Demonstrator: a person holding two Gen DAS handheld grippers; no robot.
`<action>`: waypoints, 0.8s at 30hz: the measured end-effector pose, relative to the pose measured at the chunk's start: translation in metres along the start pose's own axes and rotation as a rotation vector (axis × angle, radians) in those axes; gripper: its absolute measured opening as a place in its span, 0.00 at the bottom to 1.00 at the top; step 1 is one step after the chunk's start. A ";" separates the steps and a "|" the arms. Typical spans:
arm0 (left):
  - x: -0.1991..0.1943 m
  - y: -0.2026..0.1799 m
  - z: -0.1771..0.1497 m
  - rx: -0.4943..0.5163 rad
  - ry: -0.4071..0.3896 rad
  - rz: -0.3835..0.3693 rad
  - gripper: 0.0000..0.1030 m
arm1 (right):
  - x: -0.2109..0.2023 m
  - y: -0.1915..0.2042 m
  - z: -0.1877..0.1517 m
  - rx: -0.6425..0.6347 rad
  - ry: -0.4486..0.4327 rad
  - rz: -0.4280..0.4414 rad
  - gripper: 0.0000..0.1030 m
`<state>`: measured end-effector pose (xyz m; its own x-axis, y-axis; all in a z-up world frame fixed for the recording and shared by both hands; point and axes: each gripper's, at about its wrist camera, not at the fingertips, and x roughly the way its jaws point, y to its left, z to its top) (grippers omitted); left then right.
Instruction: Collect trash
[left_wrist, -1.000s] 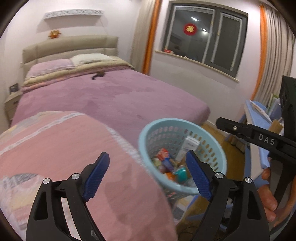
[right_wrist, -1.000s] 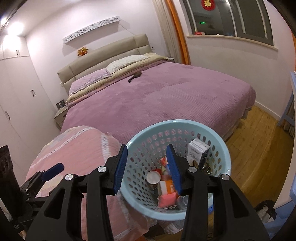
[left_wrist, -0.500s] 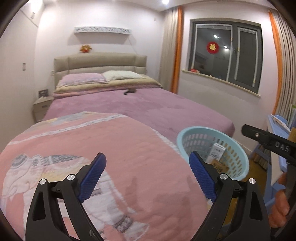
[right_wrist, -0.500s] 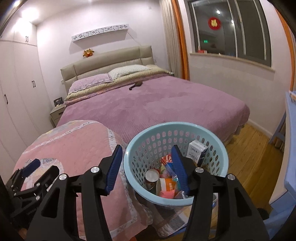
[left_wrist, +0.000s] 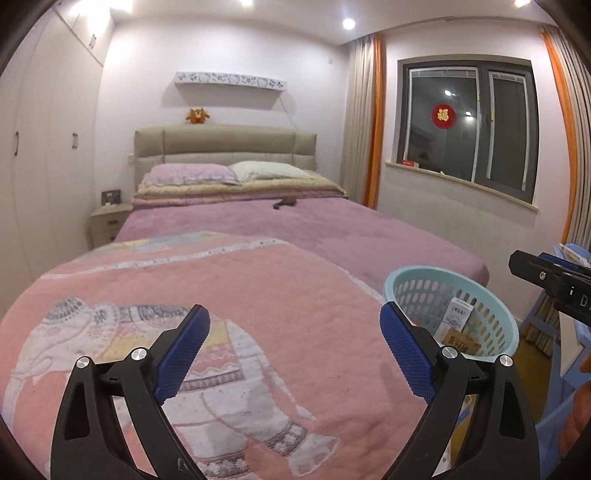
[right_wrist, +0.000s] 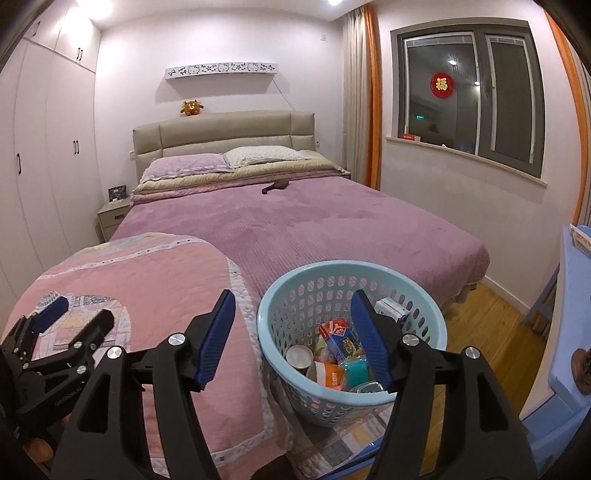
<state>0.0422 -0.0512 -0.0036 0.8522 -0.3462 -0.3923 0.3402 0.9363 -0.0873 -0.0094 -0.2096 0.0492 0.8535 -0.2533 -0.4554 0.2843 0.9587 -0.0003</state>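
left gripper (left_wrist: 294, 325): blue-padded jaws spread wide, nothing between them, held over the pink quilted blanket with the elephant print (left_wrist: 229, 295). right gripper (right_wrist: 292, 314): jaws also wide and empty, held above and just short of the round pale-blue perforated plastic basket (right_wrist: 436, 325), its right finger overlapping the basket mouth in view.

trash location: already in the basket, which stands at the foot of the bed beside the pink blanket. visible inside: a red and blue printed carton (right_wrist: 341, 339), a round can end (right_wrist: 300, 357), an orange packet (right_wrist: 330, 374), a white box (right_wrist: 392, 310) against the far wall. left view shows that white box (left_wrist: 458, 314) and a brown cardboard piece (left_wrist: 460, 341).

no loose trash seen on the blanket or the purple bedspread (right_wrist: 332, 225); one small dark object (right_wrist: 275, 186) near the pillows, identity unclear.

risks (judgement): basket looks light and sits near the blanket edge; a finger catching its rim could tip it and spill the contents. mistaking the dark object for trash is possible. the two grippers are close; they could clash.
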 end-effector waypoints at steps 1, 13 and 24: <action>0.002 0.002 0.000 -0.007 0.010 -0.011 0.89 | 0.000 0.000 -0.001 0.003 0.000 -0.003 0.60; 0.000 0.001 -0.004 -0.003 0.005 -0.021 0.90 | 0.001 -0.011 -0.010 0.076 -0.002 -0.034 0.60; 0.000 -0.004 -0.002 0.029 0.006 -0.010 0.91 | 0.008 -0.010 -0.018 0.075 0.009 -0.018 0.60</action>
<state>0.0407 -0.0548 -0.0048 0.8464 -0.3549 -0.3970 0.3601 0.9307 -0.0642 -0.0131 -0.2186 0.0299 0.8442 -0.2687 -0.4638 0.3319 0.9415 0.0585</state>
